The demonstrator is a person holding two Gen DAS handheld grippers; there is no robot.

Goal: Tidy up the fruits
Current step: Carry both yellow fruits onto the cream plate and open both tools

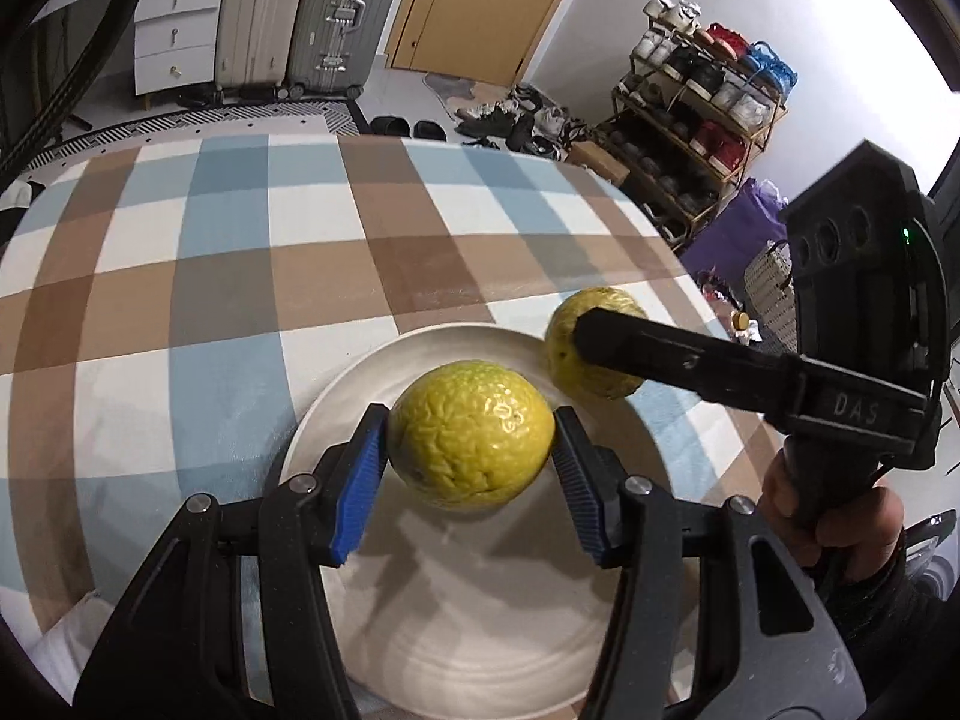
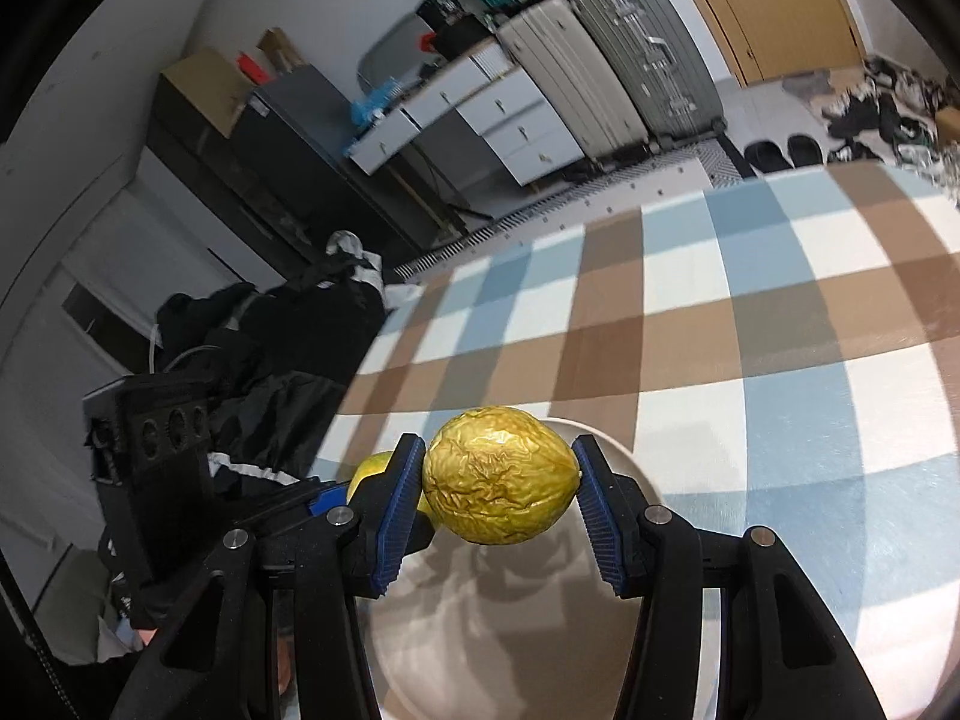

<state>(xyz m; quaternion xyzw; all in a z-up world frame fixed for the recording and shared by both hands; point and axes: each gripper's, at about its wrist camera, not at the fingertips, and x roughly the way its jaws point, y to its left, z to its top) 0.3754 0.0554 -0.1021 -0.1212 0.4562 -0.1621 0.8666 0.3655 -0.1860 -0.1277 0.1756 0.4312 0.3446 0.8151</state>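
Note:
My left gripper (image 1: 471, 426) is shut on a wrinkled yellow-green fruit (image 1: 471, 450) and holds it just above a white plate (image 1: 480, 612). Its blue pads (image 1: 360, 480) press both sides of the fruit. At the plate's far right rim, a black finger (image 1: 660, 354) of the right gripper covers part of a second yellow fruit (image 1: 600, 309). In the right wrist view my right gripper (image 2: 498, 456) is shut on that golden wrinkled fruit (image 2: 501, 474) over the plate (image 2: 510, 630). The first fruit (image 2: 369, 468) peeks out behind its left finger.
The plate lies on a table with a blue, brown and white checked cloth (image 1: 240, 252). A hand (image 1: 834, 516) grips the right tool's handle. Dark clothes (image 2: 270, 348) are heaped off the table's left edge. Suitcases (image 1: 300, 12) and a shoe rack (image 1: 702, 108) stand beyond.

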